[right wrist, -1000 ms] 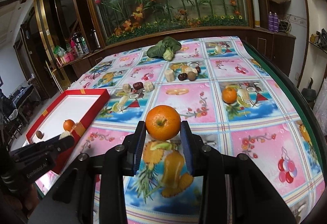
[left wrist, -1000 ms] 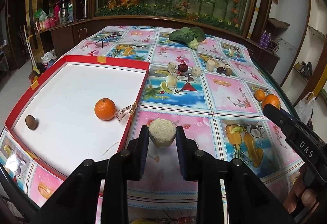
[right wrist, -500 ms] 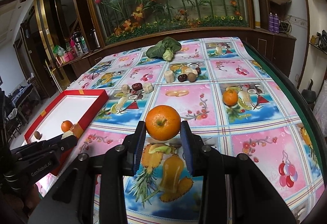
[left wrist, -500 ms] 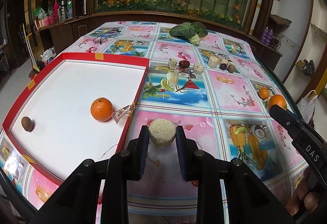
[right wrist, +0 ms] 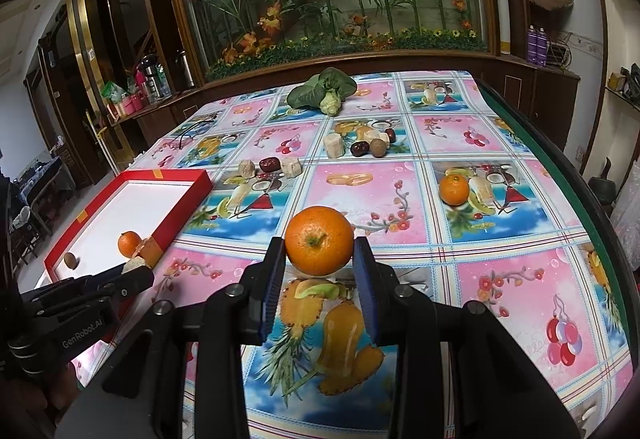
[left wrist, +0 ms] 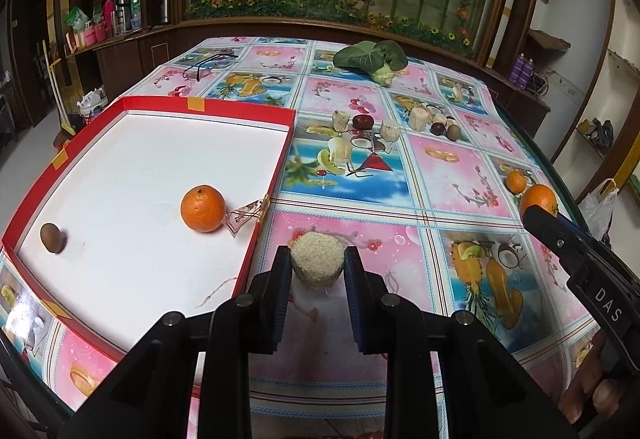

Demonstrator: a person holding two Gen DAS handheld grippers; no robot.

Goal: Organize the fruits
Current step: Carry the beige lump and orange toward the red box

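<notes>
While both hands hang over the worktop (left wrist: 460, 179) with its glossy fruit-print cover, each set of tongs already has a load. Left tongs (left wrist: 317, 275) narrow, clamped on a pale beige grainy chunk with a rough cut face (left wrist: 318, 259), held just right of the red-walled shallow cardboard tray with a white floor (left wrist: 208, 106), near its right wall. Right tongs (right wrist: 320, 259) set a bit wider, pads pressing both sides of a round smooth-skinned orange with the stem dimple facing the camera (right wrist: 320, 241), held out over the cloth, well apart from the tray. Tray already holds a smaller orange mandarin (left wrist: 203, 208) and a small brown oval fruit (left wrist: 52, 237) at the far left. Left on the cloth: loose beige chunks and dark red fruits (left wrist: 362, 122), one small orange (right wrist: 454, 189), a leafy green vegetable (right wrist: 323, 91). Handling guess: orange is firm, fairly heavy, waxy and round, so likely to roll or slip; grip across its widest middle, as now. Beige chunk looks light, rough and crumbly, good friction but easy to crush; take it by the flat sides, light squeeze. Tray floor is flat and rimmed low, so round fruit may roll once set down.
</notes>
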